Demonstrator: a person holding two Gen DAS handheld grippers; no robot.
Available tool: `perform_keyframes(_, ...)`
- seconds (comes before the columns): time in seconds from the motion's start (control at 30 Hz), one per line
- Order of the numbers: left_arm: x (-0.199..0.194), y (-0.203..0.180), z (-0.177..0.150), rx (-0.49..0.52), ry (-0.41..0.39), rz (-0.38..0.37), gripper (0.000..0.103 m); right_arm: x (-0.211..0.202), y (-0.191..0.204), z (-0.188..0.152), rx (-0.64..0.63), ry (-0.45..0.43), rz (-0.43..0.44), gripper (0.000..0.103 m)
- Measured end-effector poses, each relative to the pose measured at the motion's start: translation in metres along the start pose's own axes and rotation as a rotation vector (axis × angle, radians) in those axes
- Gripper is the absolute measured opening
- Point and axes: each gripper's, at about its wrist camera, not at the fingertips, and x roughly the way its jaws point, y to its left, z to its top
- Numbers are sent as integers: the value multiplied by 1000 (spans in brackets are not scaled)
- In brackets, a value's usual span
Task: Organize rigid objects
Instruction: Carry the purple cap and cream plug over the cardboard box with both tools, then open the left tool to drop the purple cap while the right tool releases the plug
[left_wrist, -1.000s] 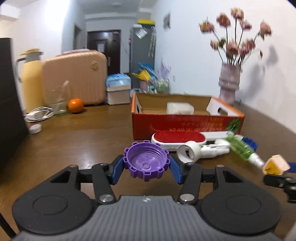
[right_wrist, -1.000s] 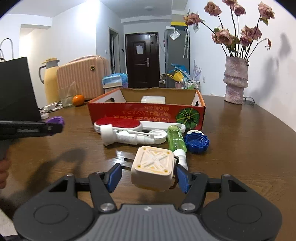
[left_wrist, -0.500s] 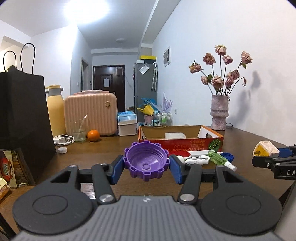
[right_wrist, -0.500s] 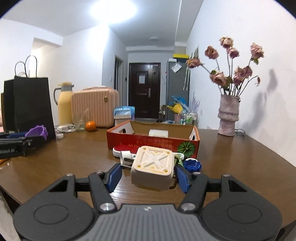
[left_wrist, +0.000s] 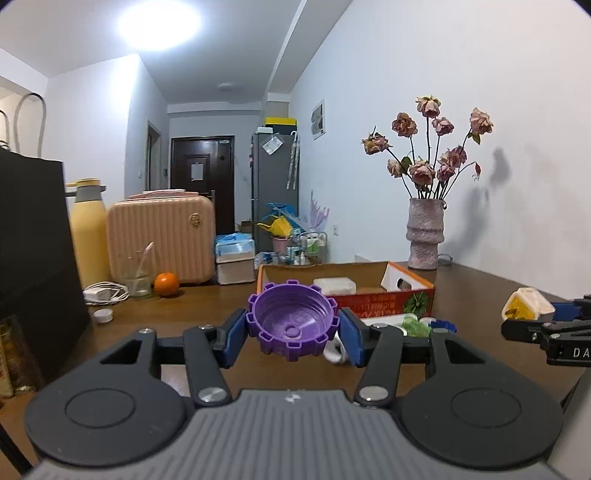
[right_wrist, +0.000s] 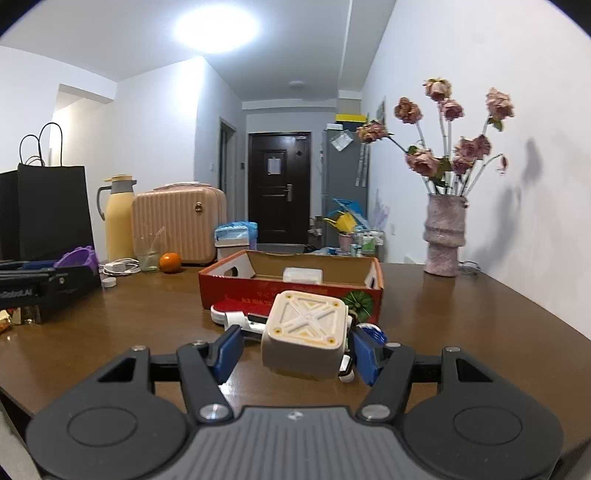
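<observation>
While each gripper's fingers clamp a load, purple cap (left_wrist: 293, 325) left, cream block (right_wrist: 306, 334) right, either could slip out through loosened pressure.

Behind purple cap (left_wrist: 292, 320), most of white tool (left_wrist: 334, 352) hidden; black bag (left_wrist: 33, 254) cut off at left edge; box print (right_wrist: 266, 295) unreadable.
</observation>
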Motion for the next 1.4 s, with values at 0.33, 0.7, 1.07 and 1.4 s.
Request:
perform_keyframes(0.33,161,12,60,65,36,-54,54,132,-45,67,-52,2,41,62)
perform_keyframes(0.7,406,25,90,-15,316,-105,54,387,-106,128,21,307,98,62)
perform_keyframes(1.07,513,31,66,14,542,-79,85,514,-102,112,-127,583,-18,67)
perform_keyframes(1.4,492,35,63,-17,545,-119,84,506,-110,113,-97,587,17,75)
